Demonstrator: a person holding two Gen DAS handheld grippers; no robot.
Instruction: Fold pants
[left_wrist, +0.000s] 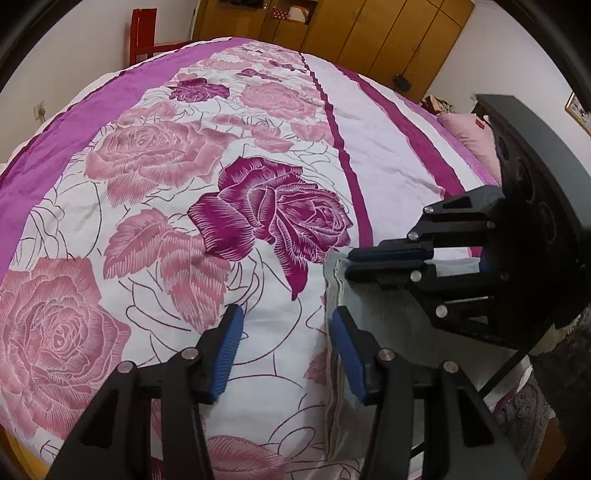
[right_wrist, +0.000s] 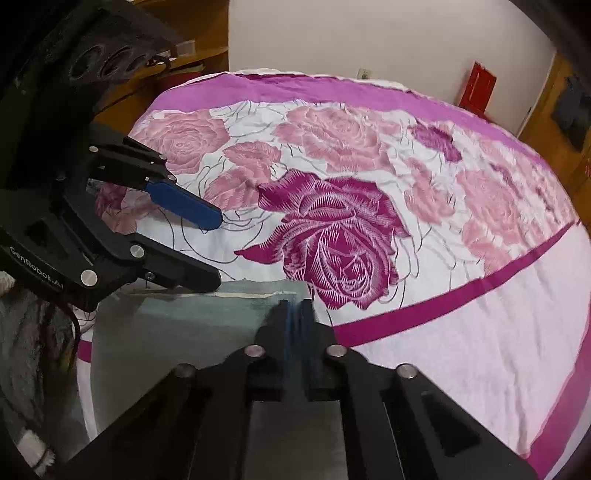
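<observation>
The pants (left_wrist: 384, 325) are light blue-grey denim, folded into a flat stack near the bed's near edge, and show as a grey-blue rectangle, the pants (right_wrist: 177, 325), in the right wrist view. My right gripper (right_wrist: 295, 306) is shut, its tips down on the stack's far corner; I cannot tell whether any cloth is pinched. The left wrist view shows the right gripper (left_wrist: 349, 263) from the side, pads pressed together. My left gripper (left_wrist: 288, 347) is open and straddles the stack's side edge, one pad over denim, one over the bedspread. The left gripper (right_wrist: 219, 251) holds nothing.
A white and purple rose-print bedspread (left_wrist: 159, 206) covers the whole bed. Wooden wardrobes (left_wrist: 369, 29) and a red frame (left_wrist: 142, 33) stand beyond the far end. A pink pillow (left_wrist: 469, 129) lies at the right. Dark fuzzy clothing (left_wrist: 569, 354) is beside the right gripper.
</observation>
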